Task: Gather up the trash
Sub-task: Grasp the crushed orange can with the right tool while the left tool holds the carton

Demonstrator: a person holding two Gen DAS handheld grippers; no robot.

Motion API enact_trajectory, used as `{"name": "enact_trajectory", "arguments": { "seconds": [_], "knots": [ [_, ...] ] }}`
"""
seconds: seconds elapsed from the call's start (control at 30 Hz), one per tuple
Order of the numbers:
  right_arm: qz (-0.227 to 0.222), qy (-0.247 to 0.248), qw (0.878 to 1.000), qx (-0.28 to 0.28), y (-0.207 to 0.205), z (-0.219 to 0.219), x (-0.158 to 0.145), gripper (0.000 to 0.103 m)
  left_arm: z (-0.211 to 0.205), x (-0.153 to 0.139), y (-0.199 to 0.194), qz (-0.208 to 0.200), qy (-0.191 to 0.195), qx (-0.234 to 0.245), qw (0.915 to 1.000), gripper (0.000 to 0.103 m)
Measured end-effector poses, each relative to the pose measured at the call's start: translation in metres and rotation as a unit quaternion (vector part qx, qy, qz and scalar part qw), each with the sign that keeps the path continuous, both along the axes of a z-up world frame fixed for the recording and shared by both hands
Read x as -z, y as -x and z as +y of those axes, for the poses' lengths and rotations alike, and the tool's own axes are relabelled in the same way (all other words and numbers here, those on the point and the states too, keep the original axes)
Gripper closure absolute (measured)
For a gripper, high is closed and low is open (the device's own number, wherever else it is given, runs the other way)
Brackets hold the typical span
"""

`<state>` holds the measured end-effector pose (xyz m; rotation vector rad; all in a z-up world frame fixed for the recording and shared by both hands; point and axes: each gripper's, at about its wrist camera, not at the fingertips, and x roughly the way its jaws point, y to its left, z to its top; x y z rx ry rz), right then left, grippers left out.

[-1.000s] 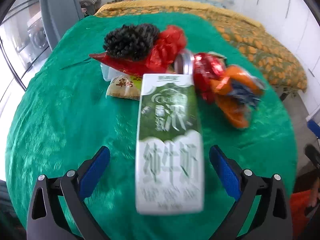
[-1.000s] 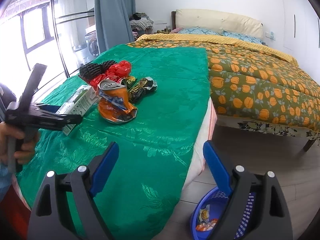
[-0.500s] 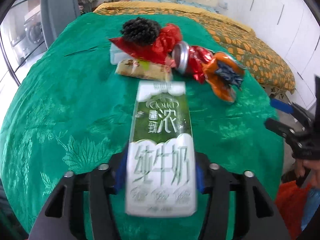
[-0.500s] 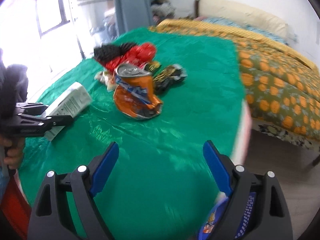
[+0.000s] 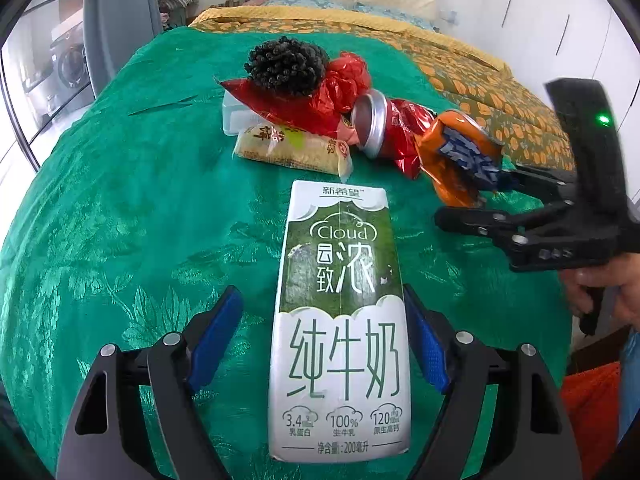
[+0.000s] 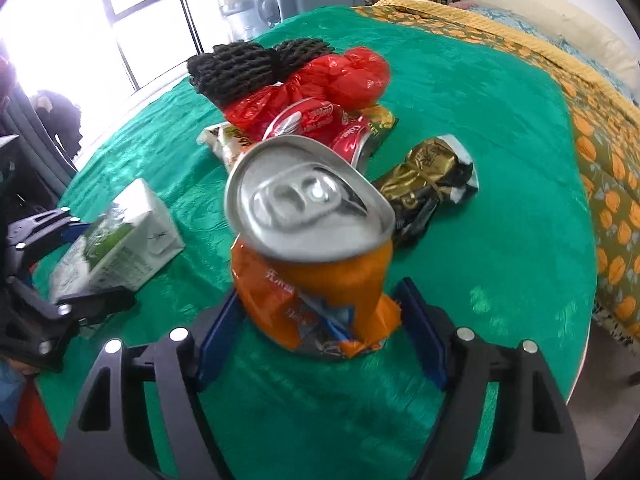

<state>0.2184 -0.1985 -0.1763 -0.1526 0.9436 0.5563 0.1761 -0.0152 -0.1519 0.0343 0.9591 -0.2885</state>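
Observation:
A white and green milk carton point(image 5: 340, 320) lies flat on the green tablecloth point(image 5: 120, 220) between the jaws of my left gripper point(image 5: 320, 336). Those jaws are opening: the right pad sits against the carton and the left pad stands clear of it. A crushed orange can point(image 6: 312, 264) stands upright between the blue pads of my right gripper point(image 6: 318, 328). Those jaws are closing, and the pads are right at the can's crumpled base without squeezing it. In the left wrist view the right gripper point(image 5: 472, 196) reaches in from the right at the orange can point(image 5: 460, 160).
Behind lie a crushed red can point(image 6: 320, 120), a red plastic bag point(image 6: 344, 76), black foam netting point(image 6: 240, 68), a yellow snack packet point(image 5: 288, 148) and a gold and black wrapper point(image 6: 428, 176). A bed with an orange-patterned cover point(image 6: 608, 152) stands to the right. A person's hand point(image 5: 600, 292) holds the right gripper.
My left jaws closed on the carton, then parted a little. My right gripper swung from the table's edge to the orange can, and its jaws have narrowed around it.

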Motion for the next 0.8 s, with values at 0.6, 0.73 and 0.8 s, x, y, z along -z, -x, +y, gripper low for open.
{"name": "enact_trajectory", "arguments": {
  "seconds": [0.6,0.73,0.8],
  "knots": [
    [-0.017,0.023,0.998,0.059,0.092,-0.026,-0.008,0.016,-0.012,0.005,0.004,0.004,-0.013,0.003,0.9999,0.022],
    [-0.062,0.082,0.995,0.015,0.083,-0.013,-0.008,0.015,-0.012,0.006,0.001,0.002,-0.021,0.003,0.9998,0.022],
    [-0.082,0.115,0.99,-0.012,0.078,-0.008,-0.006,0.015,-0.013,0.006,-0.001,0.001,-0.024,0.004,0.9997,0.022]
  ]
}}
